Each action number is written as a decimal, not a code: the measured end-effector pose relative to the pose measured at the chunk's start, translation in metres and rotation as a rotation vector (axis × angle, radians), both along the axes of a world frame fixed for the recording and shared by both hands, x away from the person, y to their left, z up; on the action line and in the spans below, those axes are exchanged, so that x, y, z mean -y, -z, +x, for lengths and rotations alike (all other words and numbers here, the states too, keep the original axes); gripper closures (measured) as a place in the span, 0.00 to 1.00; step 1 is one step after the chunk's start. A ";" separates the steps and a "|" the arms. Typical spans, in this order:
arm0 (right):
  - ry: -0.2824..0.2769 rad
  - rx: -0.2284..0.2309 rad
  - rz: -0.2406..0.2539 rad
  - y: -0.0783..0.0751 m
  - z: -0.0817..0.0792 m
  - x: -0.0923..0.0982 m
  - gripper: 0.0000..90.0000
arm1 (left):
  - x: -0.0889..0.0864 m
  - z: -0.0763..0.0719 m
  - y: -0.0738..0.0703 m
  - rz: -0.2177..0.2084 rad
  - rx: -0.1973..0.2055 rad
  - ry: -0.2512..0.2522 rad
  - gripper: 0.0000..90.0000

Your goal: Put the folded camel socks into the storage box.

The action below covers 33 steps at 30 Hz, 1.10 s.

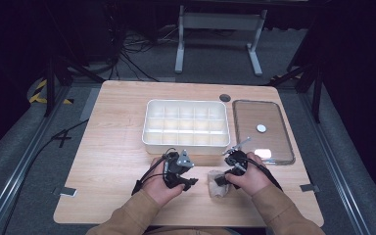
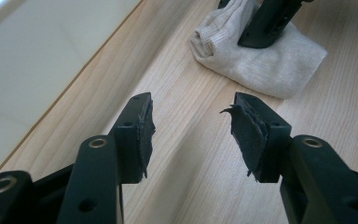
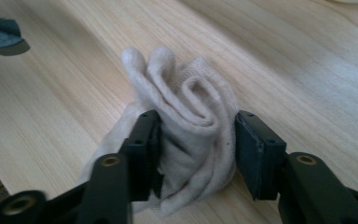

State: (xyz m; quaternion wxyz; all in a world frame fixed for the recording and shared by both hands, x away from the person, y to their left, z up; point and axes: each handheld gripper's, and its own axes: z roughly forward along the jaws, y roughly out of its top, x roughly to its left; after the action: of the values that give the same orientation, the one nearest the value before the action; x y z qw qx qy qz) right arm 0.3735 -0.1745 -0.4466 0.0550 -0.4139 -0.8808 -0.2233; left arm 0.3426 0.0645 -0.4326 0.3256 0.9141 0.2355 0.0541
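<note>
A folded beige sock [image 1: 217, 186] lies on the wooden table near its front edge. My right gripper [image 1: 221, 180] comes at it from the right, and in the right gripper view the sock [image 3: 186, 100] is bunched into upright folds between the two black jaws of my right gripper [image 3: 196, 140], both pads against the cloth. My left gripper [image 1: 187, 183] rests a little left of the sock. In the left gripper view my left gripper [image 2: 193, 135] stands open over bare wood with nothing between its worn pads, and the sock [image 2: 279, 65] lies ahead of it.
A white tray [image 1: 186, 145] divided into several compartments stands just behind both hands; its wall [image 2: 28, 65] runs close along the left gripper. To its right lies a clear lid [image 1: 279, 147] with a small white disc [image 1: 261, 128] on it. A dark round cap [image 1: 225, 97] sits behind.
</note>
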 end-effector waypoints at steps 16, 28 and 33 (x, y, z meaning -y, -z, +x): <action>-0.043 -0.006 0.087 0.001 0.002 0.008 0.86 | -0.008 0.005 -0.001 -0.027 -0.005 -0.024 0.55; -0.043 0.040 0.123 -0.011 0.003 0.018 0.87 | -0.022 0.009 -0.005 -0.052 -0.001 -0.065 0.55; -0.025 0.074 0.144 -0.022 0.004 0.025 0.87 | -0.033 0.011 -0.008 -0.066 0.001 -0.094 0.55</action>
State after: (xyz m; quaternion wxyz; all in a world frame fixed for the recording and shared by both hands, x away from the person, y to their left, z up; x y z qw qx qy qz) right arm 0.3776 -0.1992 -0.4251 0.0546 -0.3892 -0.8690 -0.3006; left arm 0.3539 0.0971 -0.4249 0.3529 0.8907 0.2797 0.0621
